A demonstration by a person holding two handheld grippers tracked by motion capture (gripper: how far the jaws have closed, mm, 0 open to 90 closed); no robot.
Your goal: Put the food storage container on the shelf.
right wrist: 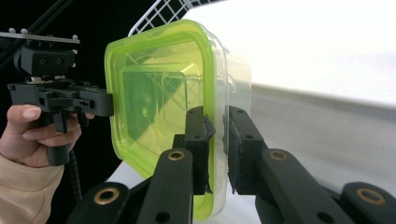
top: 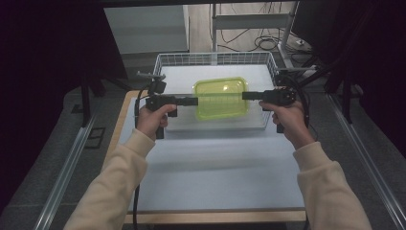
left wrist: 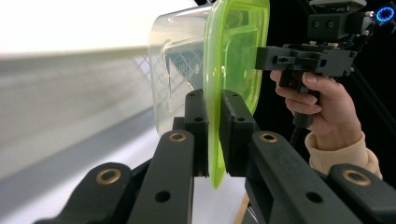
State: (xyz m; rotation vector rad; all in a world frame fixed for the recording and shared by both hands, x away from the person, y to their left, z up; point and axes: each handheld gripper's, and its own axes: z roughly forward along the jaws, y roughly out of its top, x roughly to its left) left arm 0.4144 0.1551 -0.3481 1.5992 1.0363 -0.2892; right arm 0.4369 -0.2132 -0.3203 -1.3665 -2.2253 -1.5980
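A clear plastic container with a lime-green lid [top: 221,98] hangs above the white wire basket [top: 168,59], carried between both grippers. My left gripper [top: 195,101] is shut on the lid's left rim and my right gripper [top: 245,95] on its right rim. In the left gripper view the black jaws [left wrist: 215,121] pinch the green rim of the container [left wrist: 236,51] edge-on, with the right gripper [left wrist: 261,58] clamped on its far side. The right gripper view has its jaws [right wrist: 216,135] closed on the container's rim [right wrist: 154,93], and the left gripper [right wrist: 108,103] grips the opposite edge.
The basket stands at the far end of a white-covered table [top: 215,163] with a wooden front edge. Metal rails [top: 62,177] run along both sides. Cables and a metal frame [top: 249,28] lie on the floor behind.
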